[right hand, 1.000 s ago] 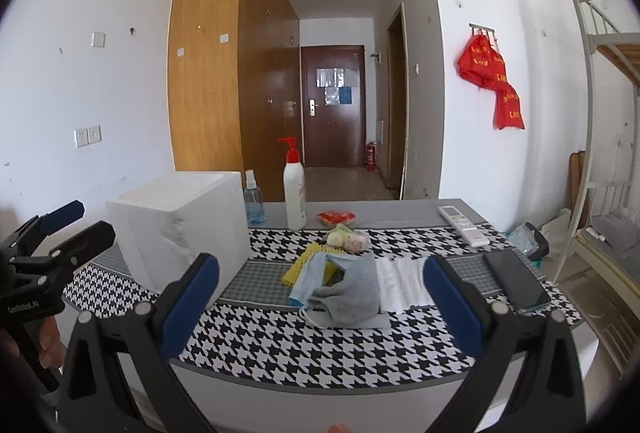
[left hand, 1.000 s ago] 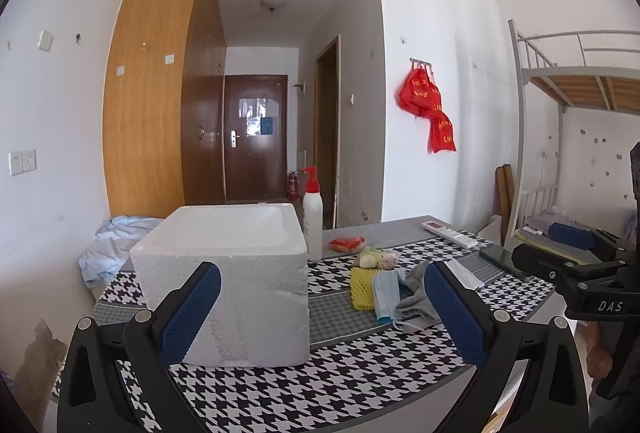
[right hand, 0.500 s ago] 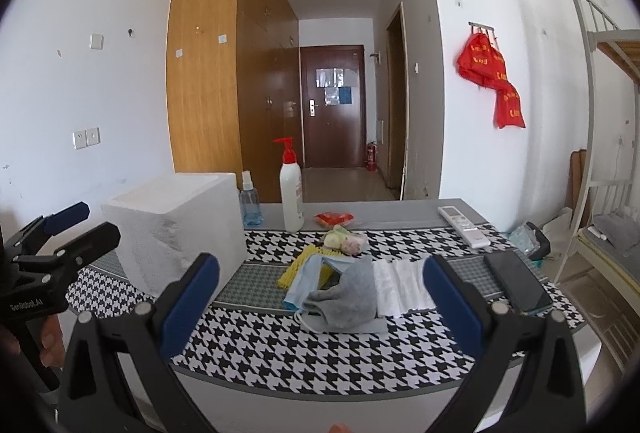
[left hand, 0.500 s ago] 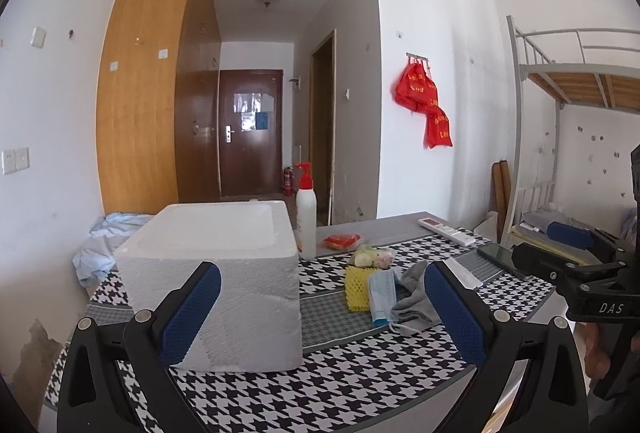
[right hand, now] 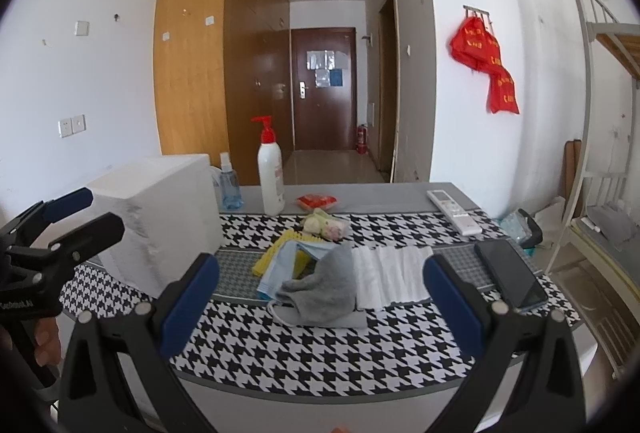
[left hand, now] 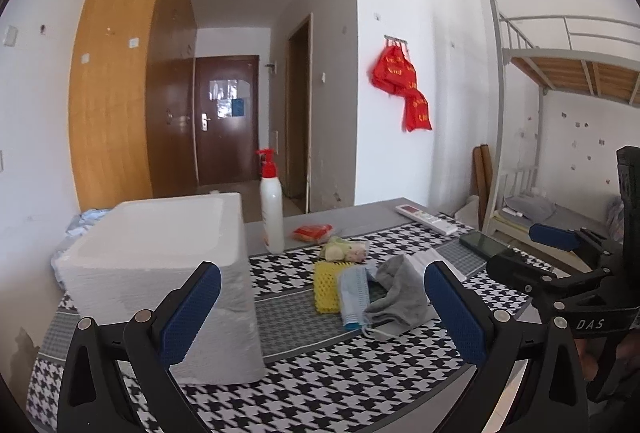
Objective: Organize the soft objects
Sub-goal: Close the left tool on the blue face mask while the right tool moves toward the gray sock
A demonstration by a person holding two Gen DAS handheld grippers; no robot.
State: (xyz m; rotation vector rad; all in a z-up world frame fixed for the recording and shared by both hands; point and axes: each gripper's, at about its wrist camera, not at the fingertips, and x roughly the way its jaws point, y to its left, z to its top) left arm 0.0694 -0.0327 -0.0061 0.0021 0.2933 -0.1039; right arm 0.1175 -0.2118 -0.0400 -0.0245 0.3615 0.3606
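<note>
- Both the left gripper (left hand: 320, 307) and the right gripper (right hand: 320, 301) gape wide and hold nothing.
- A rumpled grey cloth (right hand: 322, 291) lies mid-table over a blue face mask (right hand: 280, 269) and a yellow sponge (left hand: 325, 285), beside a white foam box (left hand: 160, 265).
- Only the right wrist view shows the blue spray bottle (right hand: 229, 189) behind the box.

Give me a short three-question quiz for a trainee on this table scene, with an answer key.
1. True or false: the right tongs are shut on the grey cloth.
2. Which item lies directly right of the grey cloth, touching it?
A. folded white cloth
B. remote control
C. pump bottle
3. Fill in: the white foam box stands on the ___ side of the table.

Key: 1 false, both tongs open, left tongs too; 2 A; 3 left.
</note>
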